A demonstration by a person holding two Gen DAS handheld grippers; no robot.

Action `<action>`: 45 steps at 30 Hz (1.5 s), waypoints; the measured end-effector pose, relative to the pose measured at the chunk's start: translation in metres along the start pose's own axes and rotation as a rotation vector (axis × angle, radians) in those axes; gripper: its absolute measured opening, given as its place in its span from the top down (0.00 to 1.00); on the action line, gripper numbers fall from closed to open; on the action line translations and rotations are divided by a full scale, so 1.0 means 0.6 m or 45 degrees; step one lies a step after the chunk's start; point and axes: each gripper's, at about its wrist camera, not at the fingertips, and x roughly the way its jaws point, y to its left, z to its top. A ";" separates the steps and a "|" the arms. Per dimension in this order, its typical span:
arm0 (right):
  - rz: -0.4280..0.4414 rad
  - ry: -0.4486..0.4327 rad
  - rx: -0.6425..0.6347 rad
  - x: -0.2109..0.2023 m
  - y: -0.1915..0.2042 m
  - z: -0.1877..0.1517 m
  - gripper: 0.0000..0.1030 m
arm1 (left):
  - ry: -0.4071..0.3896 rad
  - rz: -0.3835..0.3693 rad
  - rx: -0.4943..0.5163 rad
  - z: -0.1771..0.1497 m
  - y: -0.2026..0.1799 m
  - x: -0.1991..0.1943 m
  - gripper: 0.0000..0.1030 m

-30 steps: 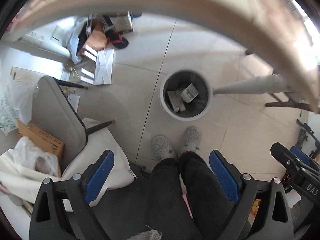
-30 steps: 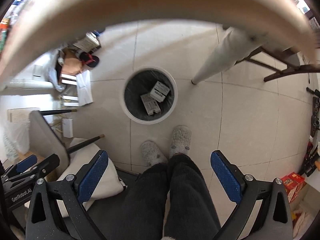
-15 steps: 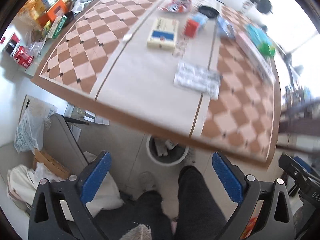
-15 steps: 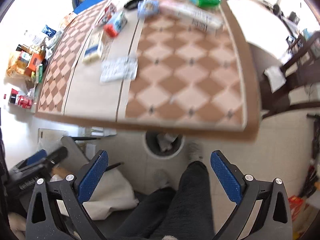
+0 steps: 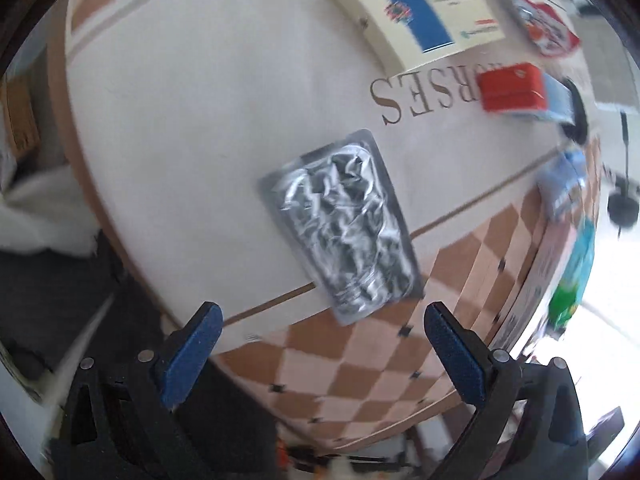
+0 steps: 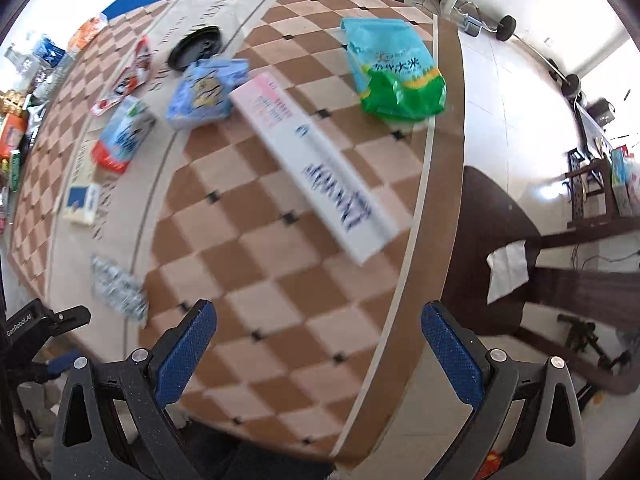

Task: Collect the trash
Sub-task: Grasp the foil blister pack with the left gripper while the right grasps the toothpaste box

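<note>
Checkered table, silver blister pack near its edge.

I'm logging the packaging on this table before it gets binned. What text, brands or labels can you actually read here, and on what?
"RSES", the visible end of a word: printed on the tablecloth.
"GenRobot.AI": on the left gripper, seen from the right wrist.
Long white box: blue lettering, too blurred to read.
Green bag: Chinese characters, blurred.
Cream box, red box, blister pack: nothing legible.
</note>
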 end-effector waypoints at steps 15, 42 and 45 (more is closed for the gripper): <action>0.010 0.117 -0.227 0.165 0.029 0.156 0.41 | -0.226 0.519 0.605 0.013 -0.143 0.041 0.34; 0.038 0.218 -0.235 0.215 0.035 0.066 0.46 | -0.246 0.528 0.685 -0.012 -0.140 0.045 0.51; 0.065 0.210 -0.206 0.200 0.036 0.052 0.46 | -0.263 0.553 0.734 -0.036 -0.163 0.041 0.65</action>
